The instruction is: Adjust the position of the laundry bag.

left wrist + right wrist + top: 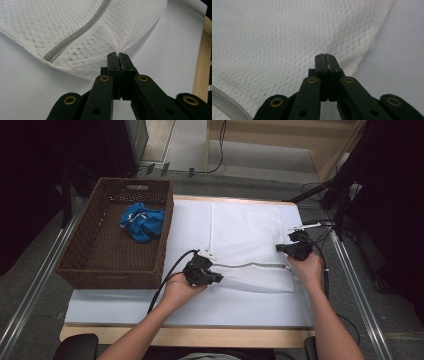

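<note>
In the high view, the white mesh laundry bag lies flat at the centre of the frame on the white sheet covering the worktop, its grey zipper running across the lower part. The left tool sits at the bag's lower left edge and the right tool at its right edge, near the zipper's end. The wicker basket stands at the left of the frame with a blue cloth inside it, well apart from the bag. With each tool gripping only an edge, a pull apart could drag the whole bag across the sheet rather than spread it. In the left gripper view, the left tool is pinched tight on a small tuft of the mesh bag at the centre of the frame, the fabric puckering to a point at the jaw tips, with the zipper slanting from upper centre to lower left. So little material is caught that a sharp tug could let the mesh slip out or snag and tear. In the right gripper view, the right tool is closed at mid-frame over the mesh; a thin fold seems caught between the jaws, though how much I cannot tell. If that hold is shallow, lifting unevenly would leave one side to drop.
</note>
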Demonstrator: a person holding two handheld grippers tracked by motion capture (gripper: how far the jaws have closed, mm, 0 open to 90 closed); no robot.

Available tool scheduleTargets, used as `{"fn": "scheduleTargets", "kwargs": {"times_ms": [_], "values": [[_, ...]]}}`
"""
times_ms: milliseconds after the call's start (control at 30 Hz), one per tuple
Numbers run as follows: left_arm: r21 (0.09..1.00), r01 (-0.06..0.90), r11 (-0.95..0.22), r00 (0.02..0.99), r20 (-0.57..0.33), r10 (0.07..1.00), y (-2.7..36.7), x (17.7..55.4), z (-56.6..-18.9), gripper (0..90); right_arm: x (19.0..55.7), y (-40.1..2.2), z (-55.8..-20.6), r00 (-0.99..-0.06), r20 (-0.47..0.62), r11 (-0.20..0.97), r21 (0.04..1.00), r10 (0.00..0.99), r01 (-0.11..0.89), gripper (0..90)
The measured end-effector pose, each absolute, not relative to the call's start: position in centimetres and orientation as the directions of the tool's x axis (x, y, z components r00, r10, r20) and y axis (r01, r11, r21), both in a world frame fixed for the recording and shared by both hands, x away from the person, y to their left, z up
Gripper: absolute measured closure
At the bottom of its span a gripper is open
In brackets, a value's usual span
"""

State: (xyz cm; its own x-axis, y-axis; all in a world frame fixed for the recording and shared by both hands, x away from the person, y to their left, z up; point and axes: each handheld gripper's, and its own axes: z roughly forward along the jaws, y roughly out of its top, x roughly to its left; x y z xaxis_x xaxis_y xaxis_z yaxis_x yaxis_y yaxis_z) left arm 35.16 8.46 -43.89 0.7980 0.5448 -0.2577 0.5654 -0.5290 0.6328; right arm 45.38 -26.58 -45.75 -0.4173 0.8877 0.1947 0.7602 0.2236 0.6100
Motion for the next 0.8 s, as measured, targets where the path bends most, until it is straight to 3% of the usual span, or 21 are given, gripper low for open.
{"fn": "scheduleTargets", "kwargs": {"times_ms": [800], "values": [[0.634,0.563,-0.53,0.8,-0.255,0.544,11.3,32.3,-42.9,90.0,44.0,-23.7,-45.3,-0.498,0.194,0.291,0.614,0.845,0.733,90.0]]}}
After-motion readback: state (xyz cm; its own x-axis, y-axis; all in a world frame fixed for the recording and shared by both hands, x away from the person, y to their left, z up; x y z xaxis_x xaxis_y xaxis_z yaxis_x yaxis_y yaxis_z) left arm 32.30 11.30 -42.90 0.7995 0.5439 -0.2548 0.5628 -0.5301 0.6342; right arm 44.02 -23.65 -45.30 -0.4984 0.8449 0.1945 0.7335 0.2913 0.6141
